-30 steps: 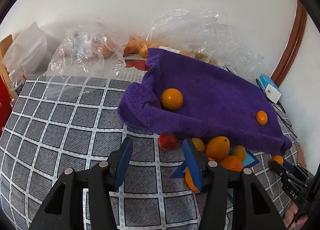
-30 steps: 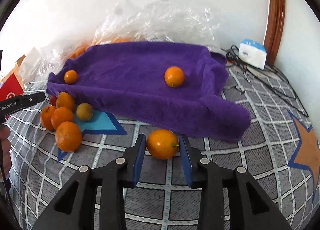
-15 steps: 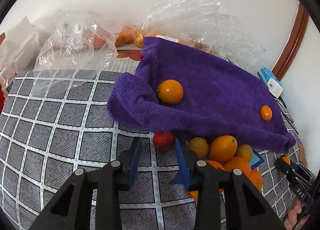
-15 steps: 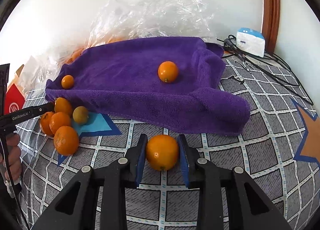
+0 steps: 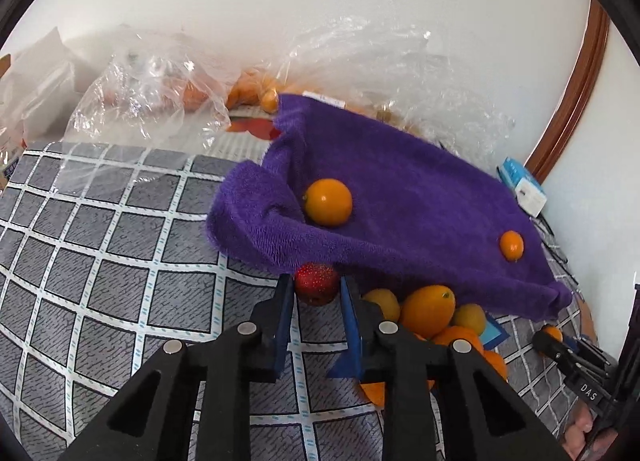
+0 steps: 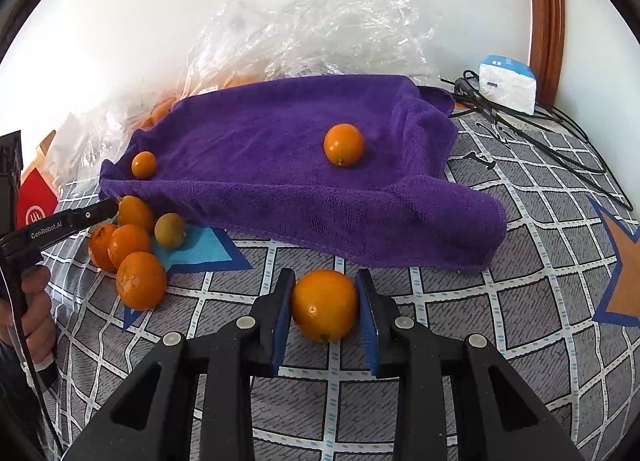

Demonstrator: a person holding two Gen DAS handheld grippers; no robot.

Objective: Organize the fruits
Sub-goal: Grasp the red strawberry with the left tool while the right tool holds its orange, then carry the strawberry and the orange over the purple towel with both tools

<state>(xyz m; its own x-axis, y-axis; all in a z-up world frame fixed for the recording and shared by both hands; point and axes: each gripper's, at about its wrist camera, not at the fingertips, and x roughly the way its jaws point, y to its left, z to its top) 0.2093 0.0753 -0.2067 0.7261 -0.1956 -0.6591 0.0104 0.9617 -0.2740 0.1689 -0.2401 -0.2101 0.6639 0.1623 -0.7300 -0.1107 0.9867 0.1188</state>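
Closer now, the left hand-held gripper (image 5: 313, 293) brackets a glittery red fruit (image 5: 317, 284); the right hand-held gripper (image 6: 324, 303) clasps a round orange (image 6: 324, 305).

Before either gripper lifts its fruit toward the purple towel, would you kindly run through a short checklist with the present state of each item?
1. Right gripper has the orange centred between its fingers: ok.
2. Right jaws firmly clamped on the orange: cannot tell; the pads sit right beside it, contact unclear.
3. Left gripper lined up on the red fruit: ok, fruit sits at the fingertips.
4. Left jaws shut on the red fruit: not ok, only the tips flank it.
5. Free space on the purple towel: ok, only two fruits on it.
6. Orange pile apart from the right gripper: ok.
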